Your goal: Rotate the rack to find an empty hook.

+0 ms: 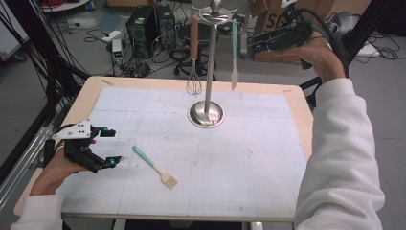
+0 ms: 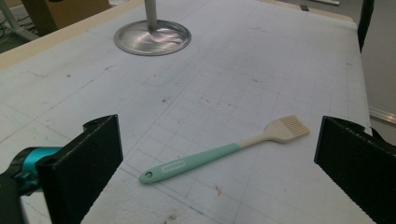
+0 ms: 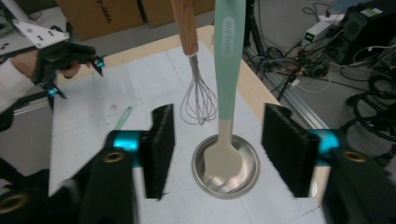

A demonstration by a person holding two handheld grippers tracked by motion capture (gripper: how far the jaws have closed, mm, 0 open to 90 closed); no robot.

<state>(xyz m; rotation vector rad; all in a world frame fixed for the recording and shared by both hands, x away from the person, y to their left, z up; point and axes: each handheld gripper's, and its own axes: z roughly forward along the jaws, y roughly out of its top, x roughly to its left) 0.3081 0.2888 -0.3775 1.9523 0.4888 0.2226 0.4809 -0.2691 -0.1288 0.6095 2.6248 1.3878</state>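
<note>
The right gripper (image 3: 217, 154) hangs open around the hanging spatula (image 3: 228, 93), untouched, whisk (image 3: 198, 100) beside it on the stand (image 1: 206, 114). Near left, the left gripper (image 1: 108, 147) gapes beside the brush (image 1: 154, 166).

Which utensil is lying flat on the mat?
The teal-handled brush, near the left gripper. The whisk and teal spatula hang from the stand.

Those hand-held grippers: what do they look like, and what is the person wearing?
Both are black tools with turquoise fittings. The left gripper carries a grey three-cornered plate dotted with small holes; its fingers are flat black ribbed pads. The right gripper trails a thick black cable, and its fingers are alike. The person wears white long sleeves.
</note>
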